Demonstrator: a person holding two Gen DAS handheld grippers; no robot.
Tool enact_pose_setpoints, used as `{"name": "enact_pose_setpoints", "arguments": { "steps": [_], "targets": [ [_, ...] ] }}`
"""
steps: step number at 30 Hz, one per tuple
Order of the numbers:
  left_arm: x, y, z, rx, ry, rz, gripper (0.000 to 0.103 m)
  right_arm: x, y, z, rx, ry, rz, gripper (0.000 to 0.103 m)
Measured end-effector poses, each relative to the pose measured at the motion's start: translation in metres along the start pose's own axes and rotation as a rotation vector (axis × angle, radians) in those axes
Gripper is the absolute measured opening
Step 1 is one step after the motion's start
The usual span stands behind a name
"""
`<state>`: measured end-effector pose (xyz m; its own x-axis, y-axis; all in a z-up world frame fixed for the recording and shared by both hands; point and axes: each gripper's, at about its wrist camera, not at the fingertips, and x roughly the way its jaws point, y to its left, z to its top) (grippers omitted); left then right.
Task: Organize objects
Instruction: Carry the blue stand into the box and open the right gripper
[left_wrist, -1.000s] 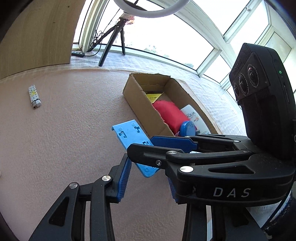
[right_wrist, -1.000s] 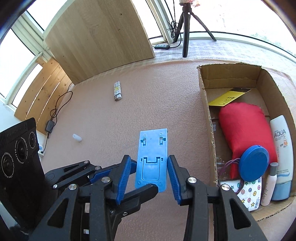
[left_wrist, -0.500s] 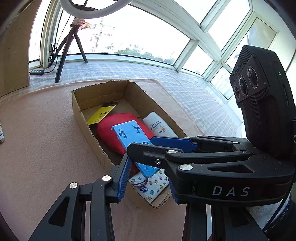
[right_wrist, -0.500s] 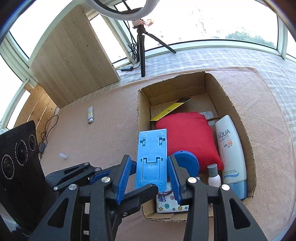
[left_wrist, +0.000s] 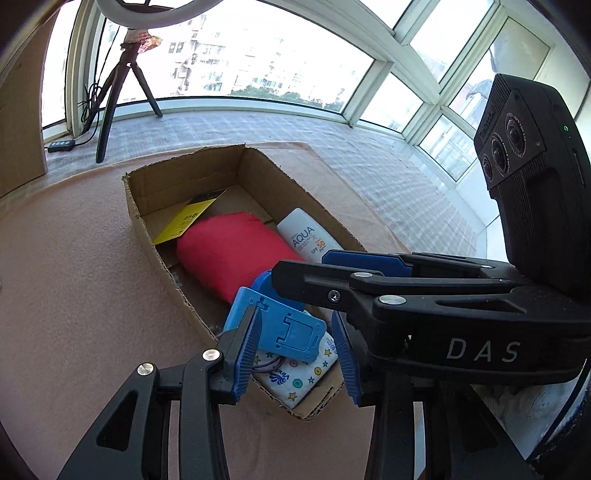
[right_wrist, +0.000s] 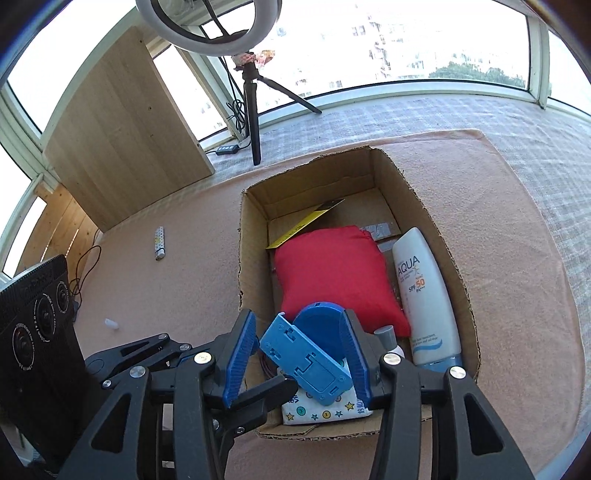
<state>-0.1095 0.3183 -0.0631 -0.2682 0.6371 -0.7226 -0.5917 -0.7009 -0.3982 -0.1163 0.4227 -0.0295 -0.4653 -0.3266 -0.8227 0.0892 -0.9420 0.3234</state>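
A blue plastic stand (right_wrist: 306, 362) lies tilted inside the near end of the cardboard box (right_wrist: 251, 258), resting on a round blue lid (right_wrist: 317, 317) and a star-printed tissue pack (right_wrist: 325, 406). My right gripper (right_wrist: 297, 314) is open around it, with the pads apart from its edges. In the left wrist view the blue stand (left_wrist: 280, 328) leans against the left pad of my open left gripper (left_wrist: 293, 312). The box (left_wrist: 155, 251) also holds a red pouch (left_wrist: 229, 251), a white sunscreen bottle (left_wrist: 306, 240) and a yellow card (left_wrist: 188, 218). Both grippers cross over the box's near end.
The box sits on a pink mat. A small patterned lighter (right_wrist: 159, 243) and a white cap (right_wrist: 110, 324) lie on the mat to the left. A ring-light tripod (right_wrist: 253, 122) and a wooden board (right_wrist: 122, 140) stand by the windows behind.
Both grippers carried the blue stand from the mat to above the box. The right gripper's fingers then spread and the stand tipped over onto the things in the box.
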Motion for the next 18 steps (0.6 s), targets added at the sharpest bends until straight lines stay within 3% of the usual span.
{"name": "enact_pose_setpoints", "arguments": {
  "steps": [6,18],
  "targets": [
    [-0.02,0.014,-0.008,-0.023,-0.017,0.027,0.043,0.004,0.012,-0.001,-0.015,0.003,-0.007,0.047],
    [-0.08,0.055,-0.036,-0.079,-0.056,0.195,0.043,0.008,0.056,-0.009,-0.084,-0.004,-0.003,0.047]
  ]
}}
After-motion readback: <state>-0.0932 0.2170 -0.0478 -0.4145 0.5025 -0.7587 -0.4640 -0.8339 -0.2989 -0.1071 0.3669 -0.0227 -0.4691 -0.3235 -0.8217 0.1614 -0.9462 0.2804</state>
